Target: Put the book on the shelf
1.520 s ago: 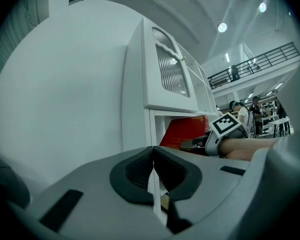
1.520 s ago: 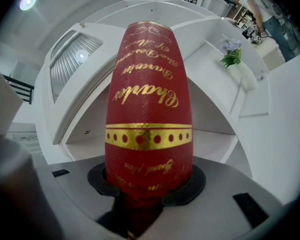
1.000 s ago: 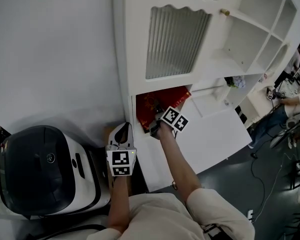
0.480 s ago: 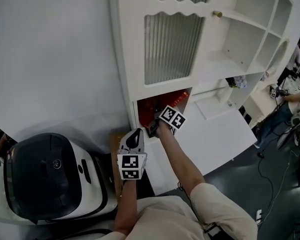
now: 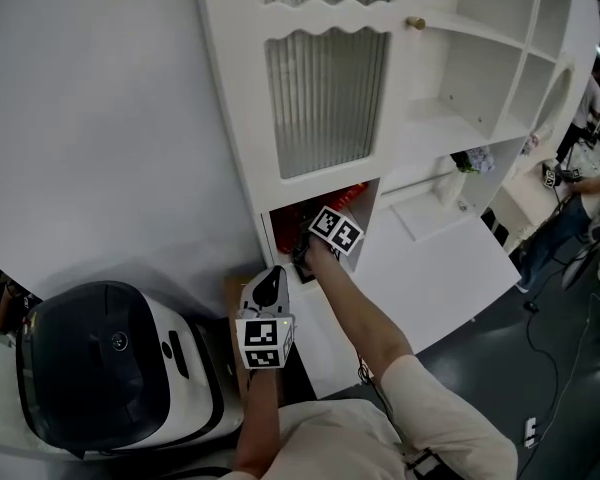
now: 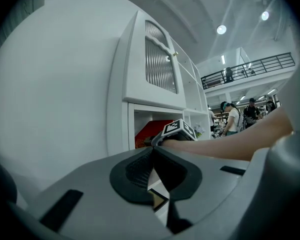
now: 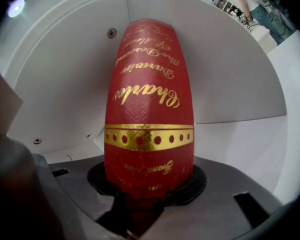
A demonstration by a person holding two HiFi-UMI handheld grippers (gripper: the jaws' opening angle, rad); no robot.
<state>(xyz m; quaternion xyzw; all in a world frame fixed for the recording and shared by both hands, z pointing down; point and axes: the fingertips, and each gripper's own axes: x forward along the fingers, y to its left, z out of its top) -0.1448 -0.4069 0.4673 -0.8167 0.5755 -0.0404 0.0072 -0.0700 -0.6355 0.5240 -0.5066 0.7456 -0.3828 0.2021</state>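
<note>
Two grippers: the right gripper [image 7: 147, 181] has jaws clamped on the book [image 7: 149, 99] inside the shelf [image 7: 240, 84]; the left gripper [image 6: 153, 164] has jaws together, empty.

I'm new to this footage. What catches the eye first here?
A red book with gold lettering, clamped in the right gripper, is inside the low opening of the white cabinet. The left gripper hangs shut and empty below it, beside a black-and-white machine at lower left.
</note>
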